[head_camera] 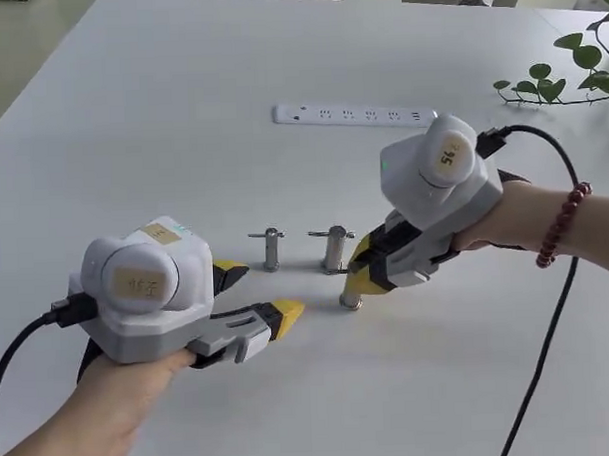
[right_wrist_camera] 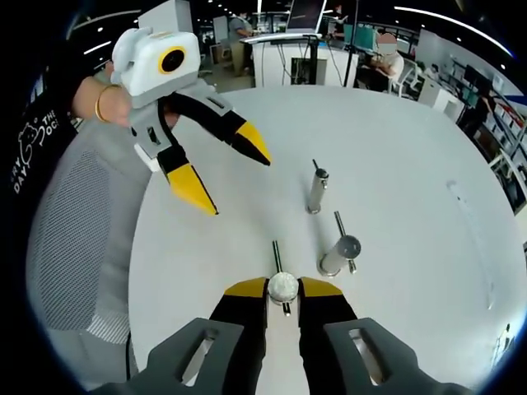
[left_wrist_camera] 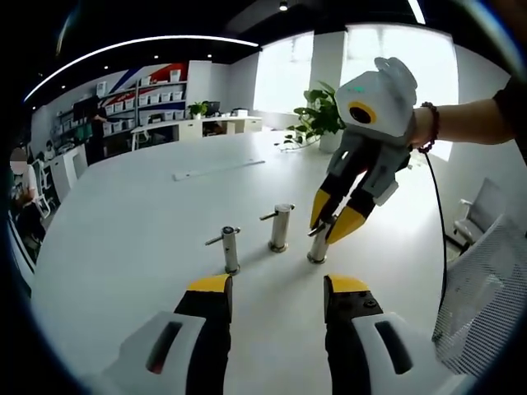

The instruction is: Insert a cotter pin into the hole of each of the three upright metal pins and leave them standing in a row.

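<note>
Three short metal pins stand in a row on the white table (head_camera: 161, 123). The left pin (head_camera: 272, 248) (left_wrist_camera: 230, 249) and the middle pin (head_camera: 334, 248) (left_wrist_camera: 281, 228) each carry a cotter pin through the top. My right gripper (head_camera: 357, 273) (right_wrist_camera: 282, 290) is shut on the head of the third pin (head_camera: 351, 300) (right_wrist_camera: 282, 286) (left_wrist_camera: 319, 245); a cotter pin (right_wrist_camera: 276, 251) runs through it. My left gripper (head_camera: 259, 291) (left_wrist_camera: 277, 285) hovers open and holds nothing, a little short of the row.
A white power strip (head_camera: 356, 114) lies farther back on the table. A green plant (head_camera: 569, 74) reaches in at the far right. A black cable (head_camera: 549, 340) trails from the right gripper across the table. Shelves and desks stand in the room behind.
</note>
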`<state>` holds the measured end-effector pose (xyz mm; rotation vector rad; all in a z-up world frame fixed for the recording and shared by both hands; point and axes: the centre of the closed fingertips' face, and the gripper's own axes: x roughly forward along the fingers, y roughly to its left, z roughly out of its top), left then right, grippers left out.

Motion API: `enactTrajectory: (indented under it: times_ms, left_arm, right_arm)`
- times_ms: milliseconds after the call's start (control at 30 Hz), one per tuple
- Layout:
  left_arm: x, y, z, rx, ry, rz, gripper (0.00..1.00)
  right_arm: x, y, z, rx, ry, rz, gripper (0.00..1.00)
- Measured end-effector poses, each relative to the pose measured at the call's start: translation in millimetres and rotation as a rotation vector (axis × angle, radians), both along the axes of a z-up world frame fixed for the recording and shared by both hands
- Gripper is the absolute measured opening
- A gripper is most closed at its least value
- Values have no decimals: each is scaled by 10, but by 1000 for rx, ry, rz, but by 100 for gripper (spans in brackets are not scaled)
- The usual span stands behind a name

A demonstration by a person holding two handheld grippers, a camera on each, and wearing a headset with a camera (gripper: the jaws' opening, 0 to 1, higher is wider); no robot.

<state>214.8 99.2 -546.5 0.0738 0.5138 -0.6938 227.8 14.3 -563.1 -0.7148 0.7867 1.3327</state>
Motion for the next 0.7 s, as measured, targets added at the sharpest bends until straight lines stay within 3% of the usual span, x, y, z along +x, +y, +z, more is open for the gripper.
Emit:
enactTrajectory:
  times_ms: [67,267,333,700]
  left_arm:
    - [-5,2,27,-2,-6,1,44]
    - [11,18,73,-14,-15,18,44]
    - [33,45,104,-60,-6,49,44]
    - [15,146,123,-41,-12,54,44]
  right_arm:
    - [91,-59,1,1,-2,-11,8]
    - [163,-183,19,-14,-13,-20,8]
    - [187,-225,21,-19,-20,-14,8]
    - [374,-415,22,-45,-38,-48,8]
